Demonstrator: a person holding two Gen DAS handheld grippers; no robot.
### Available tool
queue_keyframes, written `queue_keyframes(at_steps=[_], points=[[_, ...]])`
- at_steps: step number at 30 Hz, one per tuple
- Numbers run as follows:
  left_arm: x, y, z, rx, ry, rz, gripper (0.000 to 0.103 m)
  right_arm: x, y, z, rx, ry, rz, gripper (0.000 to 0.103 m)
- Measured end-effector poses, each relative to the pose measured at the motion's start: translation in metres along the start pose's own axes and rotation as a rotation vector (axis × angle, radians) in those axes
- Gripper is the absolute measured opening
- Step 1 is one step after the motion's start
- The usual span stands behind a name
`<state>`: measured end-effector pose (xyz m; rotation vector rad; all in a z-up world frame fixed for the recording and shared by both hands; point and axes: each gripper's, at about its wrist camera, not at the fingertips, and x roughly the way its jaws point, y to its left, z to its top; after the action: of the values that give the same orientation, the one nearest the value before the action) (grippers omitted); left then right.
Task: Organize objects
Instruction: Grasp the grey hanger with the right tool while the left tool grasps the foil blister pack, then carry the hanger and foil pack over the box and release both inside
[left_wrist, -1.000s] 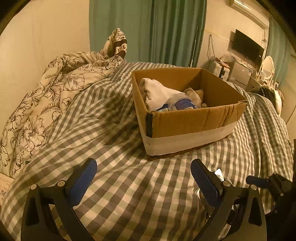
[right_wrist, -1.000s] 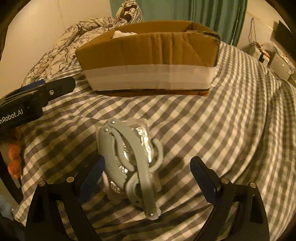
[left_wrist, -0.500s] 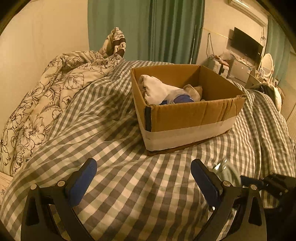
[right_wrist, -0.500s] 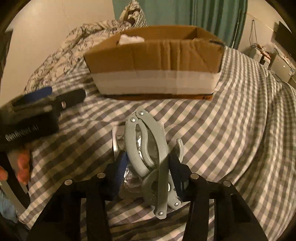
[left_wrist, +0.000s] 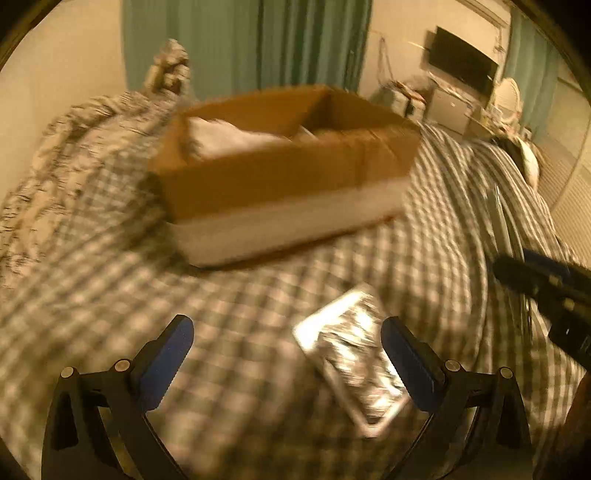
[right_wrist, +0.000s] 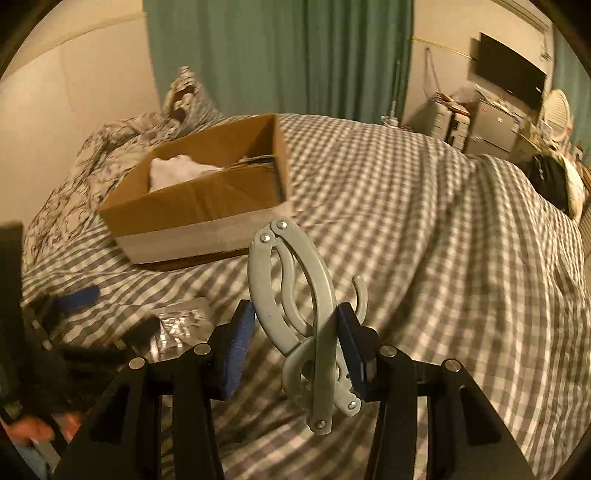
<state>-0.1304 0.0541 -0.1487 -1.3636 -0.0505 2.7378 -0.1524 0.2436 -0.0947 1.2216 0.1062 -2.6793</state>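
Right claw (right_wrist: 295, 332) pinches the folding hanger (right_wrist: 295, 299), lifted boxward; left claw (left_wrist: 284, 354) spread around the foil packet (left_wrist: 351, 354).

Left view motion-blurred; cardboard box (left_wrist: 280, 177) contents unclear; foil packet (left_wrist: 351, 354) print unreadable.

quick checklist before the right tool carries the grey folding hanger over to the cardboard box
1. Right tool shut on grey folding hanger: ok.
2. Hanger lifted off checked bedcover: ok.
3. Cardboard box open on top: ok.
4. Free room inside box beside white cloth: cannot tell.
5. Left tool open, out of the path: ok.
6. Foil packet left on the bed: ok.
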Motion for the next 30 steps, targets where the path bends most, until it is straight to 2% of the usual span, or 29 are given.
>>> queue_keyframes(at_steps=[2,6,14,16,19,21,24,25,28,30], points=[[0.013,-0.016,-0.005,0.009,0.037,-0.014,0.103,0.0,-0.005,-0.001,0.008,-0.002,-0.01,0.046],[0.029,-0.041,-0.008,0.098,0.031,0.05,0.103,0.001,-0.012,-0.003,0.029,-0.002,-0.004,0.046],[0.052,-0.065,-0.014,0.167,0.018,0.164,0.103,0.004,-0.015,-0.006,0.053,0.007,-0.006,0.046],[0.055,-0.064,-0.015,0.174,0.013,0.166,0.103,0.005,-0.014,-0.006,0.053,0.009,-0.009,0.046],[0.053,-0.058,-0.016,0.165,0.002,0.127,0.103,0.004,-0.013,-0.007,0.051,0.009,-0.014,0.046],[0.049,-0.055,-0.017,0.164,0.002,0.102,0.099,0.002,-0.012,-0.008,0.05,0.007,-0.019,0.046],[0.041,-0.056,-0.019,0.236,0.008,0.113,0.078,-0.001,-0.013,-0.011,0.057,0.006,-0.024,0.046],[0.036,-0.057,-0.02,0.258,0.011,0.106,0.066,-0.002,-0.013,-0.011,0.06,0.005,-0.027,0.046],[0.026,-0.054,-0.02,0.281,0.024,0.071,0.055,-0.007,-0.013,-0.013,0.065,-0.002,-0.03,0.046],[0.021,-0.05,-0.02,0.279,0.024,0.057,0.04,-0.011,-0.011,-0.015,0.064,-0.01,-0.034,0.046]])
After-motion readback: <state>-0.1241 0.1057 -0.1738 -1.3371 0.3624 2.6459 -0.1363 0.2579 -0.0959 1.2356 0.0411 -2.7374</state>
